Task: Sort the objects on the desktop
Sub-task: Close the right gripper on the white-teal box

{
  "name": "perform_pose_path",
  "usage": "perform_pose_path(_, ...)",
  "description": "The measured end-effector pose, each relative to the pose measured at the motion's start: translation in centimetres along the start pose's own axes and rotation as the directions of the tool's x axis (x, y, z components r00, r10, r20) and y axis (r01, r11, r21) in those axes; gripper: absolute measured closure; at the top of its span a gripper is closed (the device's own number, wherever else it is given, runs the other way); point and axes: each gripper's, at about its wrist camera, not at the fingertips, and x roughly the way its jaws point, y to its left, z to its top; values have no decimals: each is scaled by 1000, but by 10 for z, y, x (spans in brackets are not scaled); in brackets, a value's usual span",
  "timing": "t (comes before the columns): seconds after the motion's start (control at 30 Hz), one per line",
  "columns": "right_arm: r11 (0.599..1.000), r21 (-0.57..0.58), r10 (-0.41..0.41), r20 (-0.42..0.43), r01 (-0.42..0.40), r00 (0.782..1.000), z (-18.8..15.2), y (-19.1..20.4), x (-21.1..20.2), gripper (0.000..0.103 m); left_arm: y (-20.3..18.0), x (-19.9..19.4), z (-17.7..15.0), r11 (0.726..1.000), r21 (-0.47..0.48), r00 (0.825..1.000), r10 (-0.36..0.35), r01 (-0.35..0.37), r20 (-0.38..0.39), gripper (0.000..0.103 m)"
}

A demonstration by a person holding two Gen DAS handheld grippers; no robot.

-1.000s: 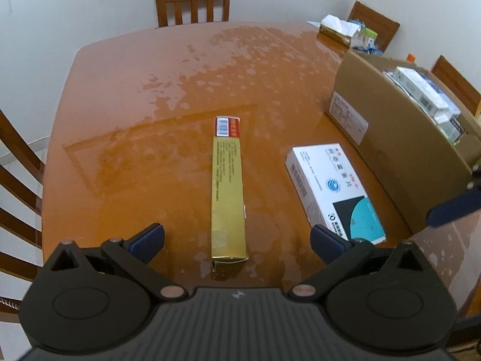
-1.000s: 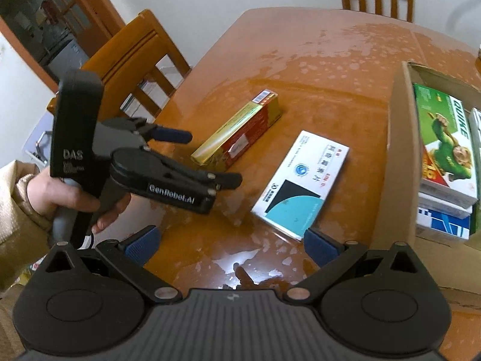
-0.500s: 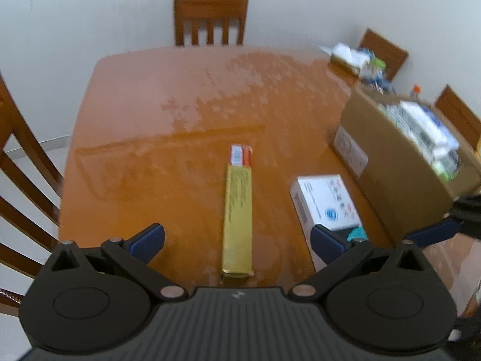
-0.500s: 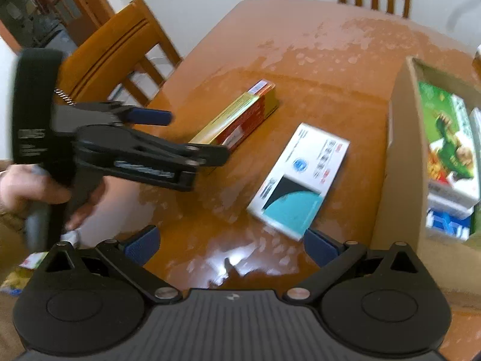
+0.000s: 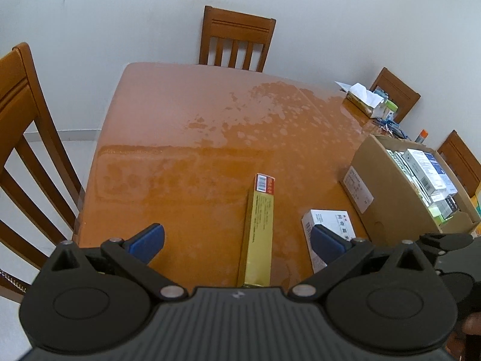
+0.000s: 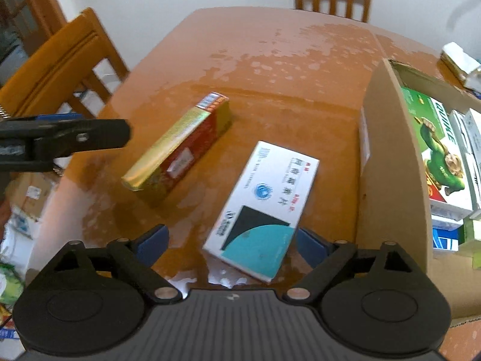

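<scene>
In the left view, the open left tongs [image 5: 237, 242] hung empty above the gold box [image 5: 258, 234] at six o'clock on the tabletop [image 5: 180, 156], while in the right view the right tongs [image 6: 231, 242], closing around but not pressing the white box [image 6: 264, 207], risked skidding it across the glossy surface into the cardboard box [image 6: 387, 180] at three o'clock.

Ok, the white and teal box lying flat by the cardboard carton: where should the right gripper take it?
Grip the white and teal box across its two long edges near the teal end, coming from above. It lies flat, so only its narrow width fits the closing right gripper, whose jaws already straddle that end. Mind the cardboard carton alongside.
</scene>
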Motion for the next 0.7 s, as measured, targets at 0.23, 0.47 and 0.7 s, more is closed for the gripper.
perform_pose_path(0.23,997,-25,-77,16,77,997,0,1,11,30,0,3,0,1000,13,1000,-18,18,-5,0)
perform_pose_path(0.47,996,-40,-80,-9,79,997,1,4,15,29,0,4,0,1000,19,1000,-20,20,-9,0)
perform_pose_path(0.7,896,-384,-214,70,224,974,-15,45,-4,31,2,1,1,1000,8,1000,-18,18,-10,0)
